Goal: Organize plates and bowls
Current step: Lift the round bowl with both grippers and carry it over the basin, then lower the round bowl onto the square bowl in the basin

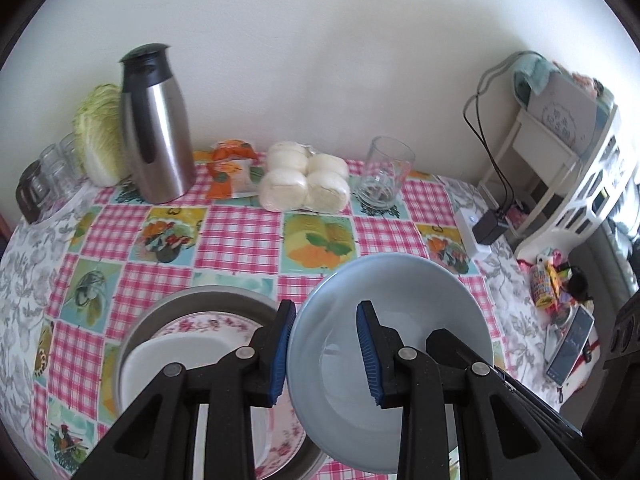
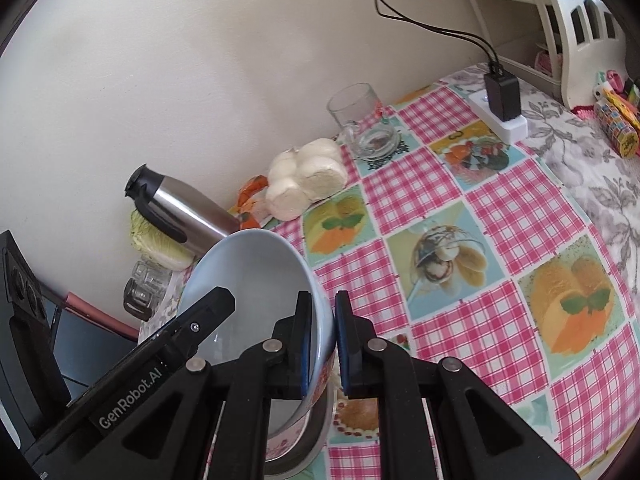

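Black gripper arms fill the bottom of both wrist views, each ending in blue ribbed pads. Between them I hold one pale blue bowl (image 1: 400, 320), tilted and lifted clear of the checked tablecloth (image 1: 240, 232).

Seen from the left wrist, my left gripper (image 1: 326, 354) straddles the bowl's rim at lower centre: one pad sits against the outside wall, the other inside the hollow. The jaws are narrow and I judge them clamped on the rim, though the inner pad's contact is hard to confirm. Seen from the right wrist, my right gripper (image 2: 322, 350) pinches the opposite rim of the same bowl at lower centre, jaws almost fully closed, one pad on each side of the thin wall.

Below and to the lower left of the bowl in the left view sits a round metal basin (image 1: 168, 308) holding a floral plate (image 1: 208, 326) with a white plate (image 1: 172, 360) resting on it. The bowl hangs beside and partly over the basin's right edge.

Further back, along the wall at the top of the cloth: a steel thermos jug (image 1: 154, 128) at upper left, bagged steamed buns (image 1: 304, 178) at centre, a glass mug (image 1: 386, 176) to their right.

I judge this to be the carrying step: the bowl is taken out and awaits a resting place. Next, both hands must travel together, keeping the bowl level, towards the open cloth, then lower it flat before either grip loosens.
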`<state>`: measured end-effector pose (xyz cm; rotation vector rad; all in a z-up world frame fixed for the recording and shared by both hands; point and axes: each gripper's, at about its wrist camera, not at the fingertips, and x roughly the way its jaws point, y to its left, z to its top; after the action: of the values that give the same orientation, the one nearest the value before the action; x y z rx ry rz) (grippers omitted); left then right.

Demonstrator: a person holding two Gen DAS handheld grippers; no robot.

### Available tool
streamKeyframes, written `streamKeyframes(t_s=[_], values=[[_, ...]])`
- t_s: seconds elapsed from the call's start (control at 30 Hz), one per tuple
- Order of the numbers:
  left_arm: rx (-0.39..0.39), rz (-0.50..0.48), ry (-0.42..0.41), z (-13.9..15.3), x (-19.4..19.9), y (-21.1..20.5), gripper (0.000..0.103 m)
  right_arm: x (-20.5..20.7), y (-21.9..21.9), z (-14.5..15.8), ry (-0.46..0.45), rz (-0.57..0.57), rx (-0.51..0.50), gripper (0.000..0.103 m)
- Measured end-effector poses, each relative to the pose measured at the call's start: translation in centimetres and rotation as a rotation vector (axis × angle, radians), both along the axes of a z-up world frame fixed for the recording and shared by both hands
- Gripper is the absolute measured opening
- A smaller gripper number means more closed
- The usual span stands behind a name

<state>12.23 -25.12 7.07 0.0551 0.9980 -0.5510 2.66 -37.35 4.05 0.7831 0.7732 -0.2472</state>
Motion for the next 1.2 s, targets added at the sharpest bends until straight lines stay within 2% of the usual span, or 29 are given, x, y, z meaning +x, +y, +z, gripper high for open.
streamKeyframes(t_s=[0.7,1.2], values=[[-0.071,0.181,0.014,0.9,1.2,11.6,0.035,3.5,9.6,1.6,-0.01,0.175,-0.035,0.014],[-0.083,0.223,0.059,-0.5,1.2,14.8,0.035,4.4,12.7,1.1,0.029,0.212,-0.064,0.014]])
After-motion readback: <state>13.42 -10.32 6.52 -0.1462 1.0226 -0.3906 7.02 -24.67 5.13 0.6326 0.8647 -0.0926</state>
